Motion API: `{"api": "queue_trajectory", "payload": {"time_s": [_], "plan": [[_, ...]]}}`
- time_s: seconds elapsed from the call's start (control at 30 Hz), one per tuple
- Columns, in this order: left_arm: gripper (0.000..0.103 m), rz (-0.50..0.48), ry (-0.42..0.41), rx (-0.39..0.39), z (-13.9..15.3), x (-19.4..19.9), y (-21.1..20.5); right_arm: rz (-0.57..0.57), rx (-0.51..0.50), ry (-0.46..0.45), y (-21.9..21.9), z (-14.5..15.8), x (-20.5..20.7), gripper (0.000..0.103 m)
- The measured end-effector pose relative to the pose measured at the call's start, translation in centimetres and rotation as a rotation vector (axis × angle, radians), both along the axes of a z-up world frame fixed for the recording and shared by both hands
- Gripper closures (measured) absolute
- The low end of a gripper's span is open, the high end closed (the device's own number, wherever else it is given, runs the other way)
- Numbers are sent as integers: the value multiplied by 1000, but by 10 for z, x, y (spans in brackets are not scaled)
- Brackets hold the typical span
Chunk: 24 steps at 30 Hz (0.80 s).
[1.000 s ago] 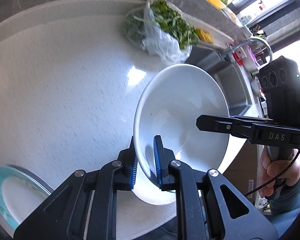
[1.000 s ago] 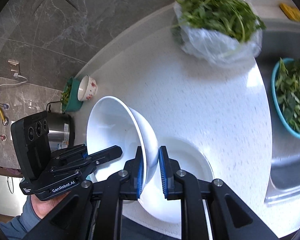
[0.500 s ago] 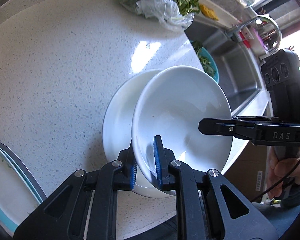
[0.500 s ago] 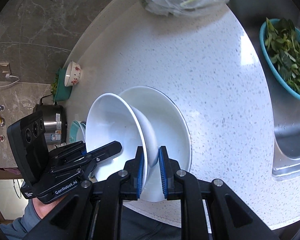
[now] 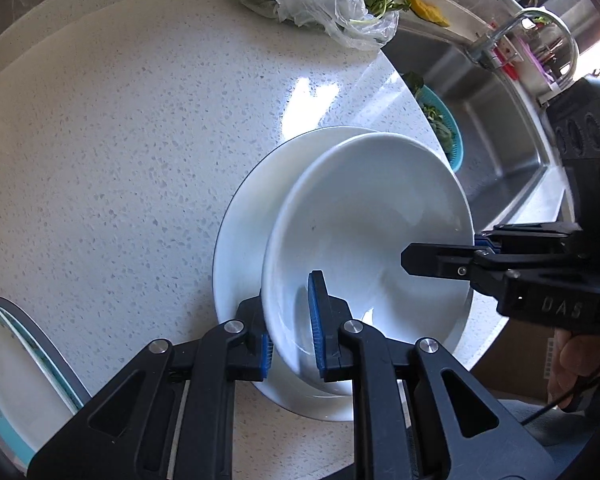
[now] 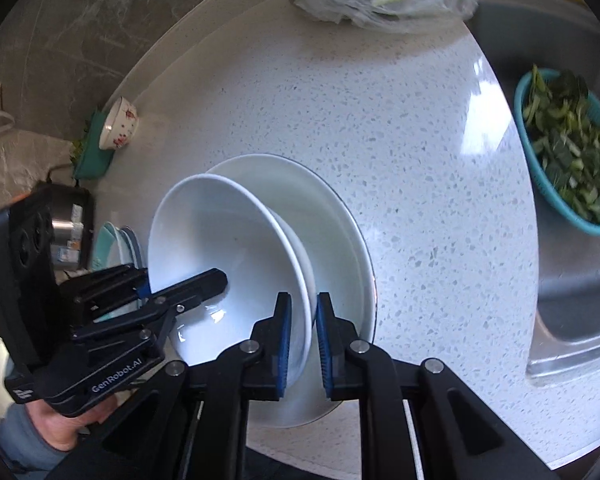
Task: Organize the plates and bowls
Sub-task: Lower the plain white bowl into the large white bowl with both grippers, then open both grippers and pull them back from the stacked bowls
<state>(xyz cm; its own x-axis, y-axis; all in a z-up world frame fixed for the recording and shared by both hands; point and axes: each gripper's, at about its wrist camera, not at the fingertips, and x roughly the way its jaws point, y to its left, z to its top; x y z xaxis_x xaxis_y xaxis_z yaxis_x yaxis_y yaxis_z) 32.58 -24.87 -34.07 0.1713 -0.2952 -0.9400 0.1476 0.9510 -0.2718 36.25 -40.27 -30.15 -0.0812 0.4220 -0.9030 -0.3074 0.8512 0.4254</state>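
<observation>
Speckled white stone counter [image 5: 132,152] fills most of both views, with a steel sink [image 5: 496,160] along its right edge. At the far left of the left wrist view lies a stack of white plates with turquoise rims [image 5: 16,364]. Next, near the front edge of the counter, a wide white ceramic plate [image 5: 240,224] lies flat, and over it sits the deep white glazed ceramic bowl [image 5: 364,216], tilted, with its lower edge down in the plate; whether it rests there already I cannot tell. The left gripper [image 5: 290,334] has its blue pads narrow and pressed on the left rim of the bowl, one pad inside and one outside. The right gripper [image 6: 302,320] pinches the opposite rim in the same way, also almost closed. Further right, a turquoise plastic basket of green leaves [image 6: 568,156] sits in the sink, and a clear plastic bag of greens [image 5: 332,0] lies at the back of the counter. I judge the bowl stiff, rather heavy and breakable, and its glaze looks slippery, so a thin pinch on the rim can slide. Two holds on opposite sides of the rim seem right, and I think it should be set down softly, because ceramic against ceramic can chip.
</observation>
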Motion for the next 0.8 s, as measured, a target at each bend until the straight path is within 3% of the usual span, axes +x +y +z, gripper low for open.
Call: {"api": "queue_trajectory", "payload": {"time_s": [0.07,0.23,0.33,0.4,0.57,0.8], "plan": [[88,-9,-15,18,1,0,-4,17,-27,-26,5,0,1,88],[72,-13,-48,-11,2,-2,-11,38,-62,-53,9,1,3,88],[47,-14,-59,-57,5,-5,-13,44,-69,-51,11,1,4,88],[39,-18,-76,-72,10,-7,-16,52,-77,-51,13,2,2,88],[33,28,-98,-108,22,-6,-5,44,-71,-42,14,2,1,86],[29,116,-111,-192,43,-1,18,74,-71,-55,20,7,-1,62]]}}
